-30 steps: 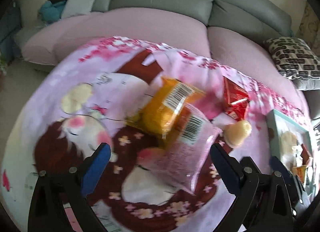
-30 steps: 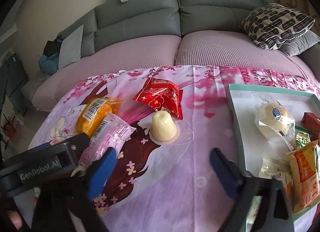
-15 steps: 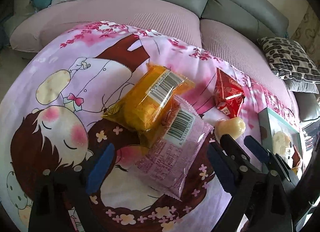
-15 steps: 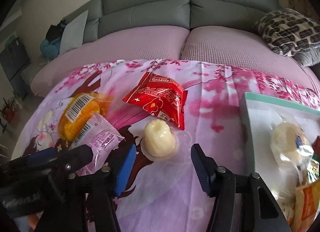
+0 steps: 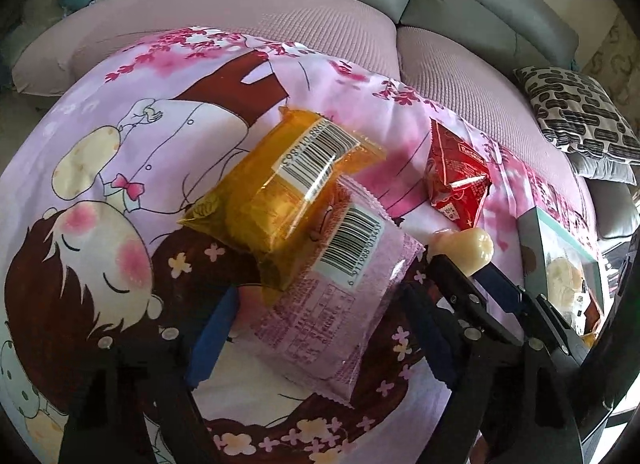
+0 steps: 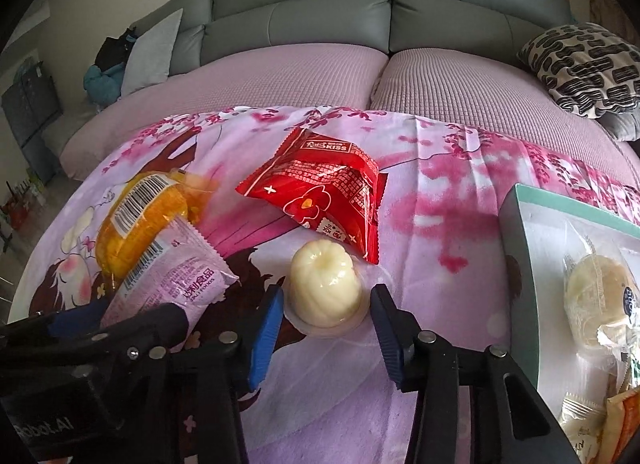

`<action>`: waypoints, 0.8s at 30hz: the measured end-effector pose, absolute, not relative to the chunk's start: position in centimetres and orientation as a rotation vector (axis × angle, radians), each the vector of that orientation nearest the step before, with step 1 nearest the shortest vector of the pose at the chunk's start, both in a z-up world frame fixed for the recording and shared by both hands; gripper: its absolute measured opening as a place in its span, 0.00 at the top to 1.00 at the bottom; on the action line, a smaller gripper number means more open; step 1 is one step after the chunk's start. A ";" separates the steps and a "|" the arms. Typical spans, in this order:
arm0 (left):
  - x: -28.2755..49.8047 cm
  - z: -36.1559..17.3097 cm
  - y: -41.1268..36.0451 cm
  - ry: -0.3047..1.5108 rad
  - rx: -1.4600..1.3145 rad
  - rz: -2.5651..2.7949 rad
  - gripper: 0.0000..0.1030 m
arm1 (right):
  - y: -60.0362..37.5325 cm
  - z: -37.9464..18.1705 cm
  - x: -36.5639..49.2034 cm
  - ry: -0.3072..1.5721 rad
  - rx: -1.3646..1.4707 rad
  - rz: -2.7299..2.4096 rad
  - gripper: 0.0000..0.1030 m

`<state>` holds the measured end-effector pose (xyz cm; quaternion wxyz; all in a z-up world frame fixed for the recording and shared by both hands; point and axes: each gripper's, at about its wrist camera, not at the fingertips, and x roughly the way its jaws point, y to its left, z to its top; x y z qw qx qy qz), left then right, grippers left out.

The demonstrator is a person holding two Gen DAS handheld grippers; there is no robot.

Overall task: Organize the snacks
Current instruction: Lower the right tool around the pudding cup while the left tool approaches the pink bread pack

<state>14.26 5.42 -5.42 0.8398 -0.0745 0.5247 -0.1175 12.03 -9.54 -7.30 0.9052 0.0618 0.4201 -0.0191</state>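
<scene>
The left tongs point down at the pink snack packet, their blue pads standing wide on either side of its lower half, and the jaws are closing with the packet between them; the pads do not press on it yet. The right tongs straddle the pale jelly cup, one blue pad just beside each flank of the cup, and these jaws are closing too, narrower than the left pair, with a thin gap at each side.

The pink packet lies barcode up on the printed cloth (a cartoon girl with cherry blossom) that covers the surface. An orange snack packet overlaps its upper end, also barcode up. The jelly cup stands dome up on its clear rim just beside the pink packet's right corner. Beyond the cup, touching or nearly touching it, lies a red snack packet with white print.

At the right edge of the cloth sits a tray with a teal rim, holding a wrapped round bun and several more wrapped snacks near its lower corner.

Behind everything runs a grey sofa with mauve seat covers, a black-and-white patterned cushion at the right end.
</scene>
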 end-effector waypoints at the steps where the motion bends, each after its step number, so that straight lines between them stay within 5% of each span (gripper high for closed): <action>1: 14.3 -5.5 5.3 1.111 -0.156 -0.248 0.18 | -9.6 -7.3 12.0 0.868 0.129 -0.037 0.58; 4: 14.3 -5.6 5.1 1.115 -0.145 -0.239 0.18 | -9.8 -7.3 11.6 0.873 0.133 -0.035 0.58; 6: 14.3 -5.6 5.1 1.114 -0.149 -0.230 0.32 | -9.8 -7.2 11.4 0.877 0.128 -0.036 0.58; 18: 13.8 -5.2 4.8 1.099 -0.152 -0.232 0.57 | -9.8 -6.8 9.8 0.897 0.152 -0.041 0.58; 24: 13.2 -4.0 4.5 1.063 -0.156 -0.241 0.60 | -10.1 -5.3 8.7 0.858 0.171 -0.027 0.61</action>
